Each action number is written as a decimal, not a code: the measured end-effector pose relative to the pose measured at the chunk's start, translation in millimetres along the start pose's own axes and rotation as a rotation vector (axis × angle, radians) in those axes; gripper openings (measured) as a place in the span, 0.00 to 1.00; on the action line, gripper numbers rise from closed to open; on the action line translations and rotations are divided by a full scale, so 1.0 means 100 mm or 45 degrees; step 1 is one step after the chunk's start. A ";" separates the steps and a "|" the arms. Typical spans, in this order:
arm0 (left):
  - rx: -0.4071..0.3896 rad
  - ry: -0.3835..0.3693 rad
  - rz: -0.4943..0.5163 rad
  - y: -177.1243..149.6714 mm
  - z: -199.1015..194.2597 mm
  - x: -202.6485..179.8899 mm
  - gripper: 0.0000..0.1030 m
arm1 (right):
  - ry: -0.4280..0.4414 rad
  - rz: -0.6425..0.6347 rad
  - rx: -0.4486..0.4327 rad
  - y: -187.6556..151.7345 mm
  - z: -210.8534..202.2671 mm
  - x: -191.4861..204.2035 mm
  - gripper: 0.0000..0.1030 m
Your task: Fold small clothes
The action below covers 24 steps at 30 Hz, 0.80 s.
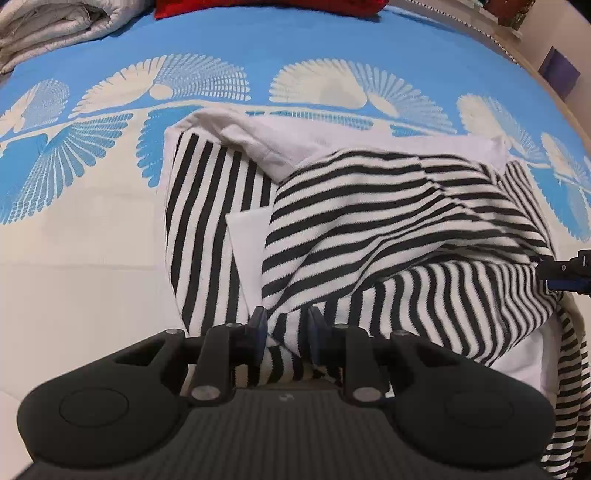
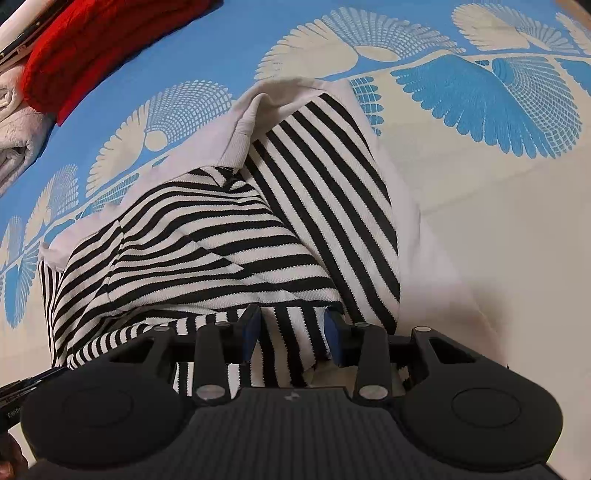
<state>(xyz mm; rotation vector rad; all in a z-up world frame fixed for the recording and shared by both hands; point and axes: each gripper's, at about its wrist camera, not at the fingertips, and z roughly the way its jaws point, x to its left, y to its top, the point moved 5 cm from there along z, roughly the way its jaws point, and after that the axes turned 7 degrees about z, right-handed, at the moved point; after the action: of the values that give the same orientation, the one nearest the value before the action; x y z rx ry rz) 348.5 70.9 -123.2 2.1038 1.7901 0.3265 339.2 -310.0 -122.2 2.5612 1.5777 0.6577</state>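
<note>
Bedspread (image 1: pixel 92 258), blue and cream fan print, fills both views. Striped garment (image 1: pixel 369 221) is spread across the centre of each frame, partly folded: a striped panel is doubled over onto the body, white lining exposed at upper centre.

Step judged: mid-fold, near hem lifted by both grippers. Left gripper (image 1: pixel 286 332), lower centre of its view, jaws narrowly parted with striped fabric bunched between them; grip looks closed on cloth. Right gripper (image 2: pixel 291 332), lower centre of its view, jaws a little wider, fabric likewise held between the pads.

Next move is expected to need the hem carried forward evenly to the far edge, both sides level.

Red cloth (image 2: pixel 85 48) and folded grey blanket (image 1: pixel 48 29) are seen at the upper left, well apart, no obstruction.
</note>
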 end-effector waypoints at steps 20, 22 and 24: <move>-0.011 -0.036 -0.028 0.00 -0.06 -0.04 0.26 | 0.012 -0.088 -0.033 0.00 -0.11 0.02 0.39; 0.091 0.018 -0.008 -0.12 0.09 -0.01 0.26 | -0.006 -0.092 0.022 -0.05 -0.04 -0.02 0.39; 0.048 -0.001 -0.050 -0.13 -0.02 0.05 0.26 | -0.003 -0.103 0.006 -0.07 -0.09 -0.02 0.39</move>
<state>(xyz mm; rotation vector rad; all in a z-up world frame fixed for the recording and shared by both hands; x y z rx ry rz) 336.6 77.4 -126.9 2.0910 1.8486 0.2835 329.5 -310.0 -116.4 2.4853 1.6739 0.6438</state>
